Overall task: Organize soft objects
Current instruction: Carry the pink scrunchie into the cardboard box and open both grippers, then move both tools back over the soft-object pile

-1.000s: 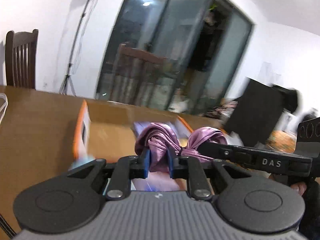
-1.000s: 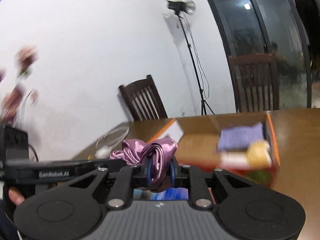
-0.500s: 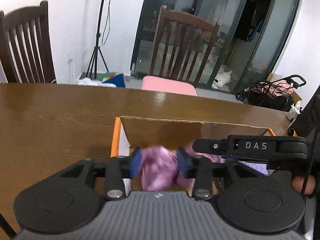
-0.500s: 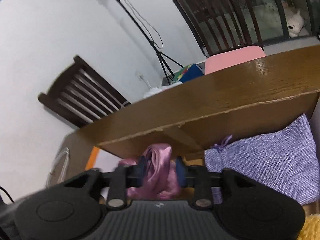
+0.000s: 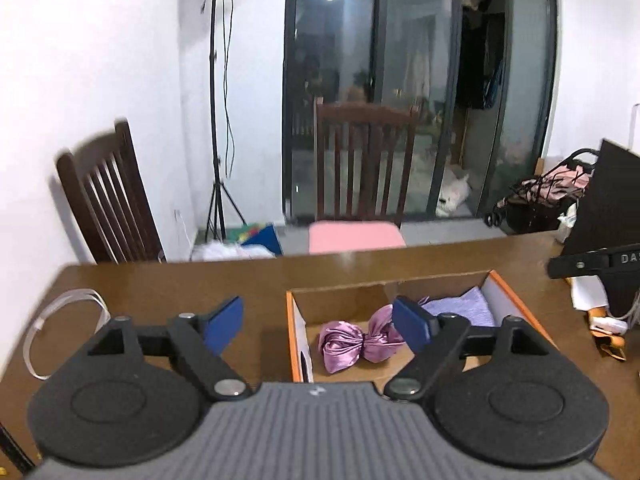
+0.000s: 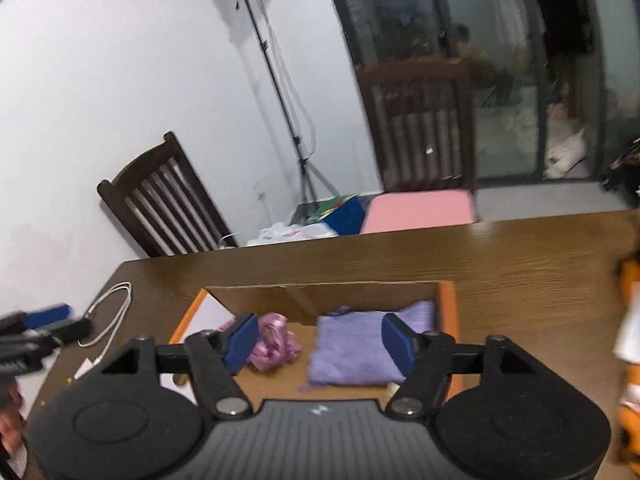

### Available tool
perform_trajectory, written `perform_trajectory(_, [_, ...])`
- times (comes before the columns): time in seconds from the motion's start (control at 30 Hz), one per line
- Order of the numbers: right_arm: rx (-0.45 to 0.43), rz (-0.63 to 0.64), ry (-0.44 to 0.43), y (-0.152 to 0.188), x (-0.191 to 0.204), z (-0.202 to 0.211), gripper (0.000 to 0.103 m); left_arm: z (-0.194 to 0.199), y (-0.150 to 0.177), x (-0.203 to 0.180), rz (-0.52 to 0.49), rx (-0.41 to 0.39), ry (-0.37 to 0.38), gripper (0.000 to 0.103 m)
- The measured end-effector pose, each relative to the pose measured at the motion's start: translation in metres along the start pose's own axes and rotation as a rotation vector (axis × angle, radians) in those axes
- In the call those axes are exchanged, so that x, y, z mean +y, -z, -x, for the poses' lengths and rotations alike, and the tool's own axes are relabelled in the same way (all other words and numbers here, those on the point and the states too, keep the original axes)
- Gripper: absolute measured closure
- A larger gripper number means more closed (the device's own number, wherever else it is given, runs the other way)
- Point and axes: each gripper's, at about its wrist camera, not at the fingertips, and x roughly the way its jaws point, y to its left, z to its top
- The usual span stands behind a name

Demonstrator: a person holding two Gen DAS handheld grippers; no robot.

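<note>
A shiny purple satin cloth (image 5: 354, 340) lies loose on the floor of an open orange-edged cardboard box (image 5: 294, 340), also seen as the satin cloth (image 6: 274, 342) in the right wrist view. Beside it in the box (image 6: 448, 300) lies a lavender woven pouch (image 6: 352, 354), whose corner (image 5: 466, 308) shows in the left wrist view. My left gripper (image 5: 318, 324) hovers above the box's near left corner, its jaws opening with nothing between them. My right gripper (image 6: 318, 338) hangs over the box, its jaws opening and holding nothing.
The box sits on a brown wooden table (image 5: 224, 284). A white cable (image 5: 60, 320) lies coiled at the table's left. Orange and white items (image 6: 630, 320) lie at the right. Two dark wooden chairs (image 5: 108, 196) stand behind the table, one with a pink cushion (image 5: 354, 236).
Both grippers went from shut on the purple satin cloth to open. The cloth dropped into the box. Both grippers have since pulled back and up from the box.
</note>
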Motion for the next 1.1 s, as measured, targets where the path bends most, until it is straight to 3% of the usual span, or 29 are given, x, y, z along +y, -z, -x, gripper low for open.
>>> perform_trajectory(0.23, [-0.069,0.05,0.028,0.03,0.008,0.099,0.028,0.088,0.017,-0.028,-0.035,-0.119,-0.007,0.007])
perform_trajectory(0.37, [-0.158,0.136,0.011,0.079,0.02,0.139,0.026,0.136,0.062,-0.043,-0.076,-0.242,-0.029,0.002])
perform_trajectory(0.57, [-0.3,0.148,-0.008,0.164,0.017,0.193,0.02,0.193,0.146,-0.057,-0.064,-0.346,0.006,0.0])
perform_trajectory(0.73, [-0.435,0.187,0.053,0.243,0.023,0.227,0.015,0.225,0.223,-0.053,0.025,-0.371,0.016,0.0])
perform_trajectory(0.87, [-0.531,0.21,0.114,0.314,0.035,0.241,0.015,0.238,0.276,-0.057,-0.017,-0.361,-0.014,0.0])
perform_trajectory(0.93, [-0.543,0.207,0.112,0.343,0.043,0.244,0.014,0.244,0.292,-0.058,-0.021,-0.339,-0.038,0.0])
perform_trajectory(1.1, [-0.486,0.141,0.025,0.388,0.049,0.248,0.013,0.256,0.306,-0.055,0.014,-0.314,-0.011,0.0])
